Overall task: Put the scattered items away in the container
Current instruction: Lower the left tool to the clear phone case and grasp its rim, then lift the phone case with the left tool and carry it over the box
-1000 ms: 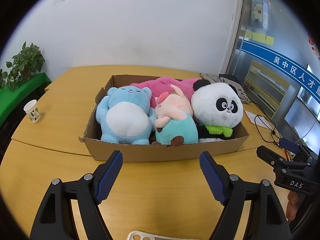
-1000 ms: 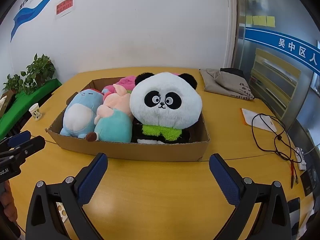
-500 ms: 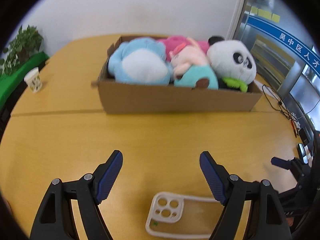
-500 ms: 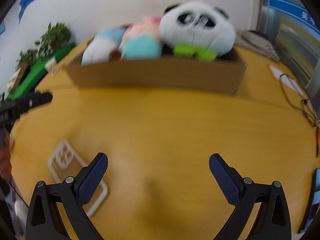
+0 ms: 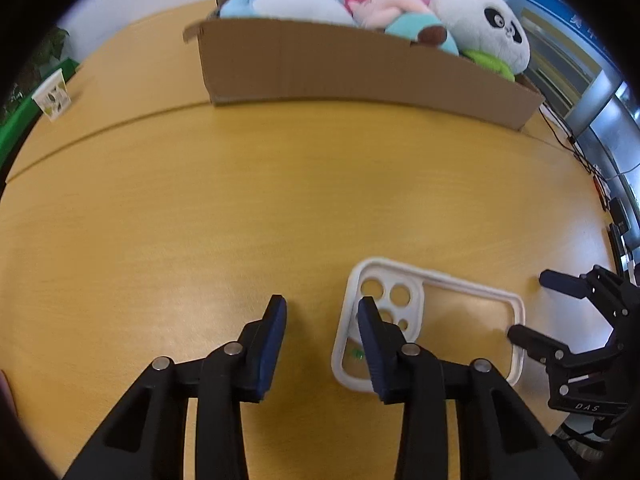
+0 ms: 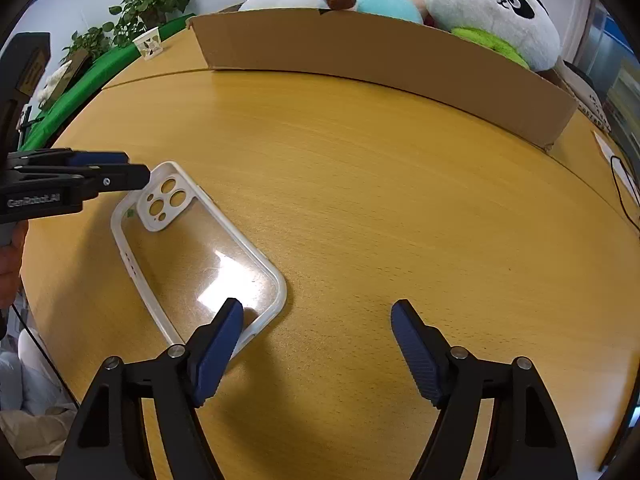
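A clear phone case with a white rim (image 5: 432, 320) (image 6: 192, 256) lies flat on the wooden table (image 5: 280, 200). My left gripper (image 5: 322, 312) is open, narrowed, low over the table; its right finger (image 5: 370, 332) is over the case's camera end, its left finger on bare wood. My right gripper (image 6: 316, 320) is open wide; its left finger (image 6: 224, 332) is over the case's near corner. The cardboard box (image 5: 360, 68) (image 6: 380, 52) at the back holds a blue plush (image 5: 288, 0), a pink-and-teal plush (image 5: 404, 20) and a panda plush (image 5: 484, 32) (image 6: 492, 8).
A paper cup (image 5: 52, 94) (image 6: 150, 42) stands at the table's left edge by green plants (image 6: 132, 12). Cables (image 5: 580, 160) and paper (image 6: 616, 160) lie at the right edge. The right gripper shows in the left wrist view (image 5: 532, 308), the left in the right wrist view (image 6: 132, 168).
Both grippers have dropped toward the table and come up to the phone case. The left gripper's jaws have narrowed; the right's narrowed slightly. The box has receded to the top of both views.
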`<state>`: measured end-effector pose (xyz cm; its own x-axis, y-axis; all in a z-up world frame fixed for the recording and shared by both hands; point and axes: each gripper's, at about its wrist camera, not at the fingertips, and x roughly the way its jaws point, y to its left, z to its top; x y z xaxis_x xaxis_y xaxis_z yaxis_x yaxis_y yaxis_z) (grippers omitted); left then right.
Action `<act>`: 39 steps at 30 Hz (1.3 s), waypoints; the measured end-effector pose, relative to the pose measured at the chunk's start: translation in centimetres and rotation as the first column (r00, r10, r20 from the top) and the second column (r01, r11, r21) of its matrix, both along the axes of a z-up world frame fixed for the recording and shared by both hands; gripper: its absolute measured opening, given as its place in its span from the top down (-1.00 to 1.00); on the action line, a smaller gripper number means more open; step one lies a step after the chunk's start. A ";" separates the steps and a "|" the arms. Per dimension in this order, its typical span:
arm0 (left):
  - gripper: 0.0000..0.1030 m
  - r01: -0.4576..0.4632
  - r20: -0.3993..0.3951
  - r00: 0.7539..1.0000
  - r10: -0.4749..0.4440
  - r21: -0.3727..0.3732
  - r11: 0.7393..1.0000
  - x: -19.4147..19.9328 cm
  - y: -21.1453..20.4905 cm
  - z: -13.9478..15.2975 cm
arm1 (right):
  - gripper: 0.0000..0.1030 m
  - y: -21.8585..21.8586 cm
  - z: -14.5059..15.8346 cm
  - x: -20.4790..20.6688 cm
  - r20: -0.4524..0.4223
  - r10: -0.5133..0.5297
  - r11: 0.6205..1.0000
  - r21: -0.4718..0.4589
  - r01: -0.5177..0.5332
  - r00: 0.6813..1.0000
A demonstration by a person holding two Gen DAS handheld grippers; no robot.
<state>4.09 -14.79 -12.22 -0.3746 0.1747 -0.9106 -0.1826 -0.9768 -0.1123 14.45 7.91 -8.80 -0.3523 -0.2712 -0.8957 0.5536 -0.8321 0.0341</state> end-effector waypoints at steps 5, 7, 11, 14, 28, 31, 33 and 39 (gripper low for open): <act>0.73 0.081 0.007 0.997 -0.081 0.004 0.997 0.8 1.4 0.0 | -0.11 -0.3 0.4 0.2 0.002 0.031 1.000 0.005 -0.031 1.000; 0.78 0.099 0.006 0.995 -0.099 -0.014 0.995 1.1 1.9 0.1 | 0.13 -0.4 0.5 0.4 0.007 0.041 0.999 0.000 -0.041 0.999; 0.82 0.100 0.016 0.995 -0.100 -0.027 0.995 1.4 2.3 0.1 | 0.61 -0.6 0.7 0.7 0.016 0.055 0.998 -0.007 -0.055 0.998; 0.89 0.109 0.022 0.994 -0.109 -0.004 0.994 1.7 2.6 0.7 | 0.66 -0.5 0.8 0.4 0.007 0.038 0.999 0.007 -0.038 0.999; 0.86 0.157 -0.237 0.962 -0.137 0.068 0.985 -3.6 5.1 13.0 | 0.81 1.9 10.2 -6.3 -0.228 -0.059 0.997 -0.065 0.045 0.972; 0.86 0.167 -0.353 0.924 -0.145 0.033 0.985 -6.2 5.6 17.9 | 0.81 1.2 15.3 -8.7 -0.349 -0.042 0.998 -0.060 0.023 0.936; 0.85 0.171 -0.412 0.899 -0.151 0.011 0.985 -8.1 5.8 21.2 | 0.81 -0.1 18.6 -10.7 -0.423 -0.031 0.999 -0.048 0.011 0.906; 0.85 0.152 -0.521 0.843 -0.135 -0.011 0.988 -14.3 5.6 28.5 | 0.81 -1.9 27.6 -16.6 -0.547 -0.026 0.998 -0.056 -0.005 0.837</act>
<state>-10.19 -9.19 16.25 -0.7590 0.2871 -0.5843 -0.3603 -0.9328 0.0098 -2.12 5.96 18.79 -0.7837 -0.3058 -0.5407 0.4864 -0.8435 -0.2278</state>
